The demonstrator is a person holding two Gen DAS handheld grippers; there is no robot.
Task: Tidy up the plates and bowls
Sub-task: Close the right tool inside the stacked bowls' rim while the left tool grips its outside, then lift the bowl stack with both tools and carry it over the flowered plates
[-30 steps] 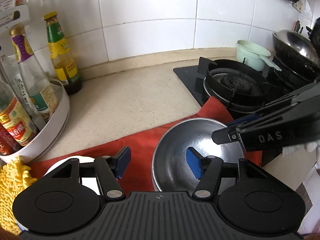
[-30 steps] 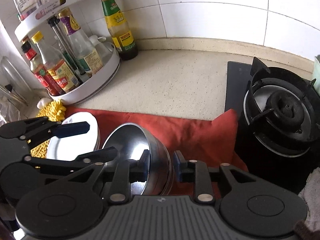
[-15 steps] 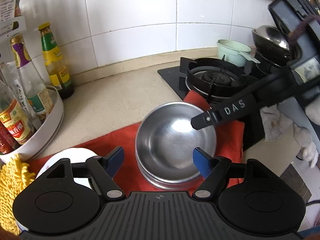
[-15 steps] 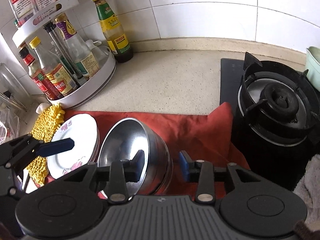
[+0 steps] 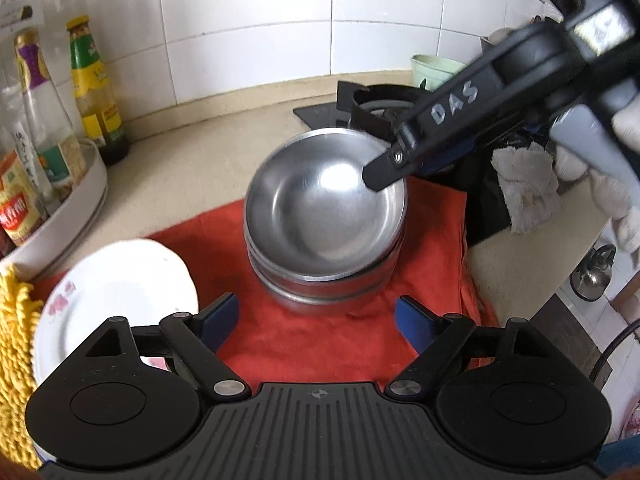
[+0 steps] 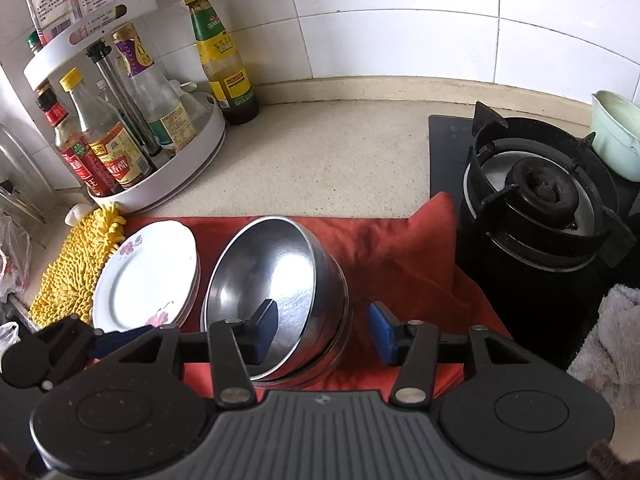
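Note:
A stack of steel bowls (image 5: pixel 320 216) (image 6: pixel 264 280) stands on a red cloth (image 5: pixel 320 340). To its left lies a pile of white flowered plates (image 5: pixel 116 292) (image 6: pixel 148 276). My left gripper (image 5: pixel 316 322) hovers over the cloth just in front of the bowls. Its jaws are opening, with nothing between them. My right gripper (image 6: pixel 324 332) straddles the top bowl's right rim, one pad inside the bowl and one outside. Its jaws are opening and the pads are off the metal. One of its fingers (image 5: pixel 400 156) reaches in over the bowl from the right.
A white turntable rack (image 6: pixel 168 176) of sauce bottles stands at the back left, with a dark bottle (image 6: pixel 224 64) beside it. A yellow chenille cloth (image 6: pixel 76 264) lies left of the plates. To the right are a gas burner (image 6: pixel 540 192), a green pot (image 6: pixel 616 140) and a white towel (image 5: pixel 524 192).
My right gripper let go of the top bowl's rim and spread its jaws. My left gripper drew back from the bowls and opened wider. The bowl stack rests on the cloth.

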